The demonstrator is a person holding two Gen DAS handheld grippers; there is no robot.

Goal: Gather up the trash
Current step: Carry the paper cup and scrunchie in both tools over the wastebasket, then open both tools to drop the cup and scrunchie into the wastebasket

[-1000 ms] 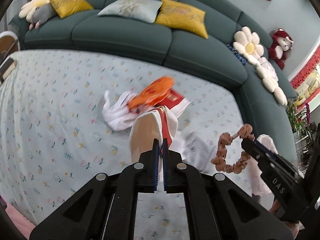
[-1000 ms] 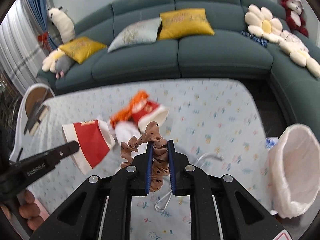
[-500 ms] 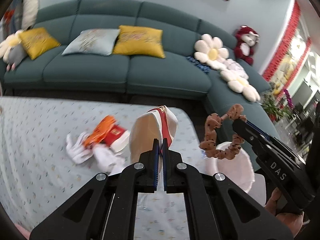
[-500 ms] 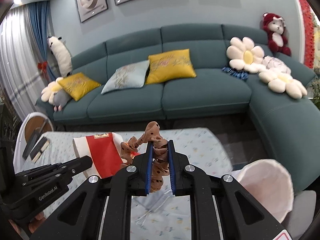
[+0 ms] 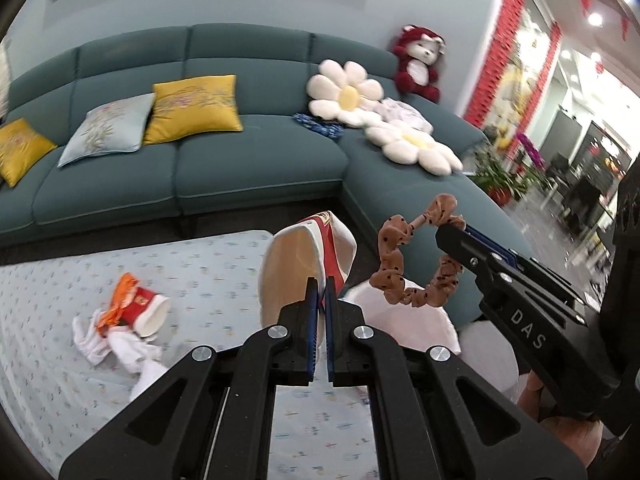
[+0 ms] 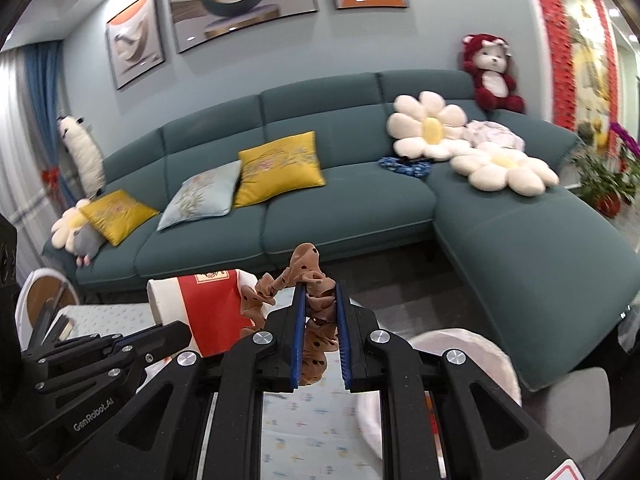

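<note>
Left wrist view: left tool (image 5: 319, 282) clenched on rim of a red/white paper cup (image 5: 306, 256), cup held up off the table, mouth facing the cam.
Right wrist view: right tool (image 6: 319, 294) clenched on a brown dotted scrunchie (image 6: 310, 308); loop hangs between the pads and pokes out past the tips.
Cross-check: right tool (image 5: 472, 246) also seen from left cam, to the right of left tool, scrunchie (image 5: 404, 268) dangling off its tips. Left tool seen from right cam at lower left, cup (image 6: 204, 308) sticking up from it.
Bin: white bag-lined bin (image 5: 404, 320) just ahead and right of left tool, below the scrunchie; in right cam its rim (image 6: 480, 348) sits low right of the tool.
Table: floral-print cloth table (image 5: 208, 256) under both tools.
Leftover trash: 2nd red cup on its side (image 5: 146, 308) w/ orange wrapper (image 5: 122, 292) and white crumpled tissue (image 5: 120, 346), left of left tool, well apart from it.
Bkgd: teal sofa (image 6: 348, 208) far ahead w/ cushions.
</note>
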